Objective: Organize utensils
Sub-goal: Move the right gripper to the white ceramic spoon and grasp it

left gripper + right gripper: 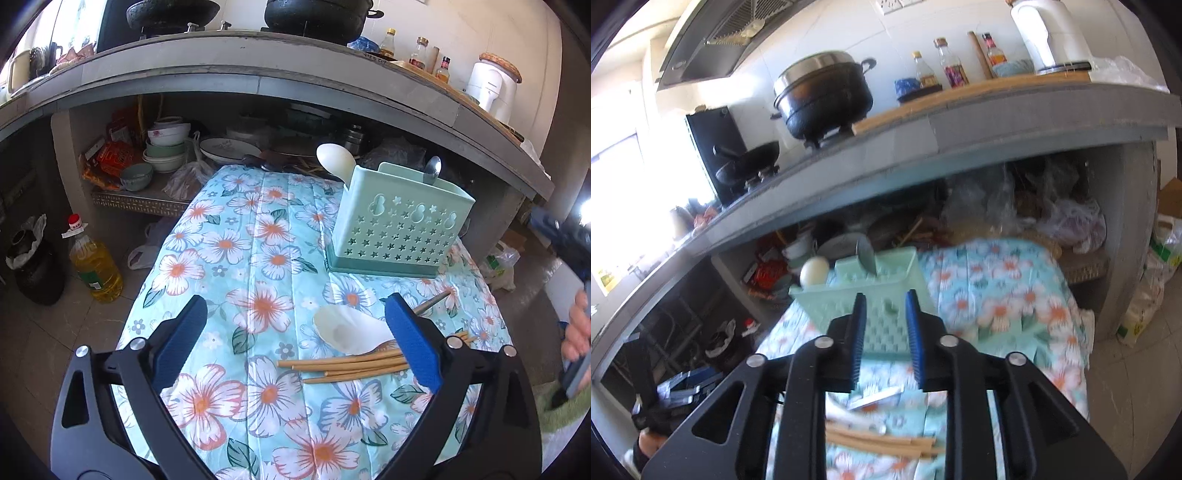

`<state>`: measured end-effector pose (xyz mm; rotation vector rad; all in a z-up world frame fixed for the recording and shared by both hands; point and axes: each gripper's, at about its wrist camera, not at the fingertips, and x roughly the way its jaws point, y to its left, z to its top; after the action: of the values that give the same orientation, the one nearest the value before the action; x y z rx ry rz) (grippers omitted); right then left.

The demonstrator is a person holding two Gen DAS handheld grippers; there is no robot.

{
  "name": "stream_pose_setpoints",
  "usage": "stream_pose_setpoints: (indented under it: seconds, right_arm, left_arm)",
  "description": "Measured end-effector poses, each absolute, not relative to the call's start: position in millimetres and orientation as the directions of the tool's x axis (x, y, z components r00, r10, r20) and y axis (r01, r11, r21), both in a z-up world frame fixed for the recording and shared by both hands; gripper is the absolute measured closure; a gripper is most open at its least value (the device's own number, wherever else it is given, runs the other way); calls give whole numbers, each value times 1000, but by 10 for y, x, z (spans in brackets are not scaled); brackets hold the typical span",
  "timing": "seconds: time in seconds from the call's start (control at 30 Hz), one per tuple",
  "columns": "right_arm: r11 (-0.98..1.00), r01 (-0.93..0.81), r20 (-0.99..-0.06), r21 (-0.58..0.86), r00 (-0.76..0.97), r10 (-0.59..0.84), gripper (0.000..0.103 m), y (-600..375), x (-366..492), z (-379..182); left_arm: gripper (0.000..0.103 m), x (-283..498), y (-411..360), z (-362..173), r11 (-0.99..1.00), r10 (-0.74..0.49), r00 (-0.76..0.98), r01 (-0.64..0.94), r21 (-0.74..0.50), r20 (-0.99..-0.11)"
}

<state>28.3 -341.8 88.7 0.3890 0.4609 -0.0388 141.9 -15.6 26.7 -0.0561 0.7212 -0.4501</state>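
Observation:
A mint green utensil holder (397,229) stands on the floral cloth (258,258), with a white spoon (334,158) and a metal spoon (433,170) upright in it. A white ladle (351,328), several bamboo chopsticks (343,365) and a metal utensil handle (432,302) lie on the cloth in front of it. My left gripper (295,325) is open above the cloth, its right finger over the ladle's handle. My right gripper (886,314) is partly open and empty, raised in front of the holder (871,306); the chopsticks (879,441) lie below it.
A grey counter (258,74) with pots and bottles overhangs a shelf of stacked bowls (166,144) and plates behind the table. An oil bottle (94,266) and a black pot stand on the floor at left. Bags lie on the floor at right.

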Motion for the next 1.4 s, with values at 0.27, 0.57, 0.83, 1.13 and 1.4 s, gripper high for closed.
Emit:
stream_pose_setpoints:
  seconds: [0.27,0.57,0.83,1.13,1.4]
  right_arm:
    - [895,153,-604,420,783,149,67,-3144,140,233]
    - [933,-26,-680,359,677,281,52,-2620,653,203]
    - [948,-179,-773,264,549,319,51,-1828,1295,-92]
    - [982,-188,-857,10,504,105,56,-1287,1667,-469]
    - [986,-140,-818,-90,576,7,93,-1293,1587,-327]
  left_arm:
    - [8,1540,-157,145,852,-522,547,366,-373,-655]
    - [8,1515,-38,80,872,-489,591,349,-342,-642]
    - [9,1603,305,-122,934,-358,645,240,-267,-675]
    - [8,1669,558,-223,932,-359,649,208,-297,-671]
    - [9,1600,477,-188,900,-435,638,277,-337,-636]
